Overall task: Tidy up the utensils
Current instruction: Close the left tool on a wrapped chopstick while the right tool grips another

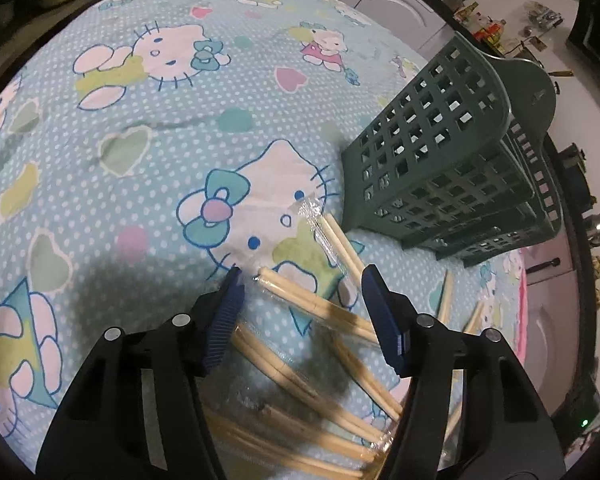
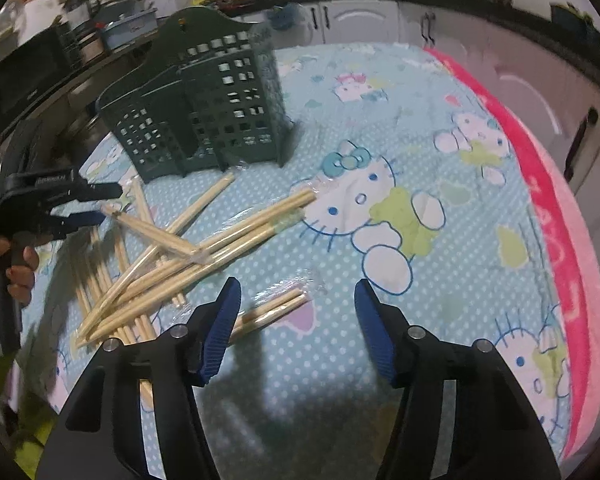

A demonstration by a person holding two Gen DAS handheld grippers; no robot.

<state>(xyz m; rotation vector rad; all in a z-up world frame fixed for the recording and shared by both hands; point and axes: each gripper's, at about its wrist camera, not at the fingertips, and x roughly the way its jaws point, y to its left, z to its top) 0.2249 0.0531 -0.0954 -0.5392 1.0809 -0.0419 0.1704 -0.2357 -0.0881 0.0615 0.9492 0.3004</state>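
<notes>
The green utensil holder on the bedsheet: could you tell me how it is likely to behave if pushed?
The green utensil holder looks like thin perforated plastic, so probably light and easy to slide. It stands tall on a soft, wrinkled bedsheet, so a push near its top may tip it. It appears empty, with nothing weighing it down.

Bed under a light blue cartoon-cat sheet (image 2: 380, 128), pink blanket (image 2: 556, 240) along its right edge; green slotted utensil basket (image 2: 220, 108) standing far left; wrapped chopsticks (image 2: 204, 240) scattered near left
</notes>
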